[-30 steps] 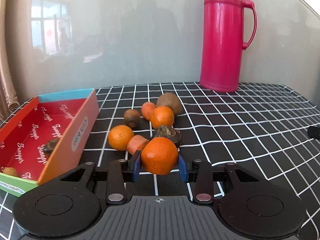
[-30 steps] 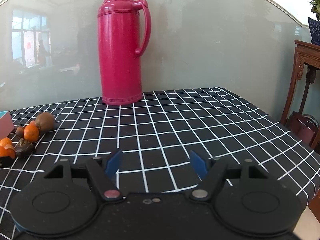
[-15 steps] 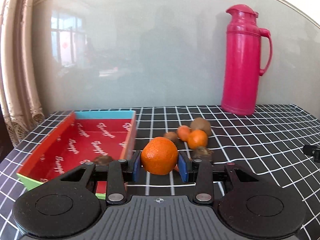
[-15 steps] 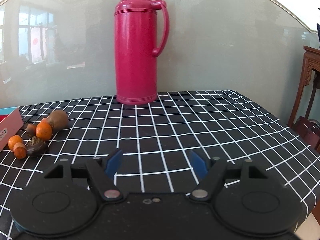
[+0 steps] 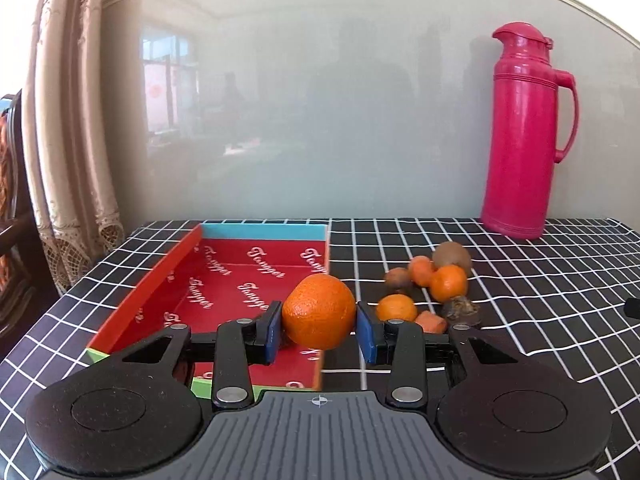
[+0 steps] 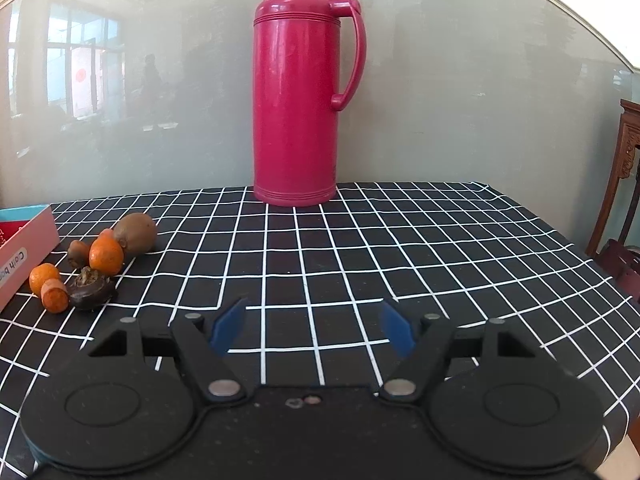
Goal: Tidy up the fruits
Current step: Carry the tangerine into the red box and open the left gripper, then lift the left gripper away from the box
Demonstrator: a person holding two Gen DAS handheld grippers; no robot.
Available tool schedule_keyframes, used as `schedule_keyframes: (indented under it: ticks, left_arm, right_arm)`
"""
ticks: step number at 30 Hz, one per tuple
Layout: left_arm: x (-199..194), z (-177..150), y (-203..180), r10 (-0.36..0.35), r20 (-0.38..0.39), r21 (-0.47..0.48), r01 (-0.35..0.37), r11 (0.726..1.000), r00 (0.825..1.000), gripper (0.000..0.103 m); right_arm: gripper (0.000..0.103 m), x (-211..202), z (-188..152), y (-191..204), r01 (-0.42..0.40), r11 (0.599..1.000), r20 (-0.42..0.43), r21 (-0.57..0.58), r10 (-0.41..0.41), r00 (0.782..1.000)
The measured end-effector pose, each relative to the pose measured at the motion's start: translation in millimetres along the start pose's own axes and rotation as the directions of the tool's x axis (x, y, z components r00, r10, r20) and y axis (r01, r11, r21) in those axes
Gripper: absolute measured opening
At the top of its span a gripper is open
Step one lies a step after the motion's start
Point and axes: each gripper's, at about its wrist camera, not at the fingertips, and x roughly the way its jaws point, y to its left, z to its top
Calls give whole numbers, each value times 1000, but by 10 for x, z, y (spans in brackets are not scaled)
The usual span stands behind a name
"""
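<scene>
Blue pads of the left gripper (image 5: 319, 332) clamp an orange (image 5: 319, 311), tilted slightly down above the near right corner of the red box (image 5: 256, 276). Its body hides the box's near end, so contents are unclear. Right gripper (image 6: 314, 330) hangs wide, empty, over the checked cloth (image 6: 400, 248).

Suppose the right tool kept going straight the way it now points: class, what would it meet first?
Probably the bare checked tablecloth. The right tool is open, empty and angled slightly downward. The pink flask stands farther along that line, and the fruit pile lies well off to the left. Depth is uncertain.
</scene>
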Motion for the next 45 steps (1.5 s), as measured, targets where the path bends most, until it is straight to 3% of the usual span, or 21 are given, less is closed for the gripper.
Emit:
schedule_keyframes:
  ticks: [19, 25, 26, 29, 35, 39, 45]
  left_arm:
    - [214, -107, 396, 81, -51, -38, -83, 996, 995, 39]
    - [212, -121, 471, 75, -51, -54, -77, 996, 996, 39]
    - [198, -118, 473, 72, -43, -54, -74, 996, 996, 41]
    - [177, -125, 461, 78, -37, -45, -79, 996, 996, 68]
    - [121, -112, 476, 87, -9, -39, -88, 995, 996, 73]
    - [63, -95, 472, 106, 23, -29, -106, 994, 994, 101]
    - [34, -89, 486, 133, 42, -27, -132, 991, 990, 103]
  right_arm:
    - [73, 10, 44, 285, -47, 999, 9, -17, 47, 999]
    - [73, -3, 50, 339, -53, 998, 11, -19, 53, 999]
    - [73, 0, 51, 348, -54, 998, 9, -19, 55, 998]
    - [73, 2, 51, 378, -57, 998, 9, -23, 58, 998]
    - [74, 9, 55, 416, -64, 998, 8, -28, 64, 998]
    - [74, 12, 58, 429, -64, 997, 9, -31, 65, 998]
    - [76, 17, 51, 433, -62, 997, 10, -37, 62, 998]
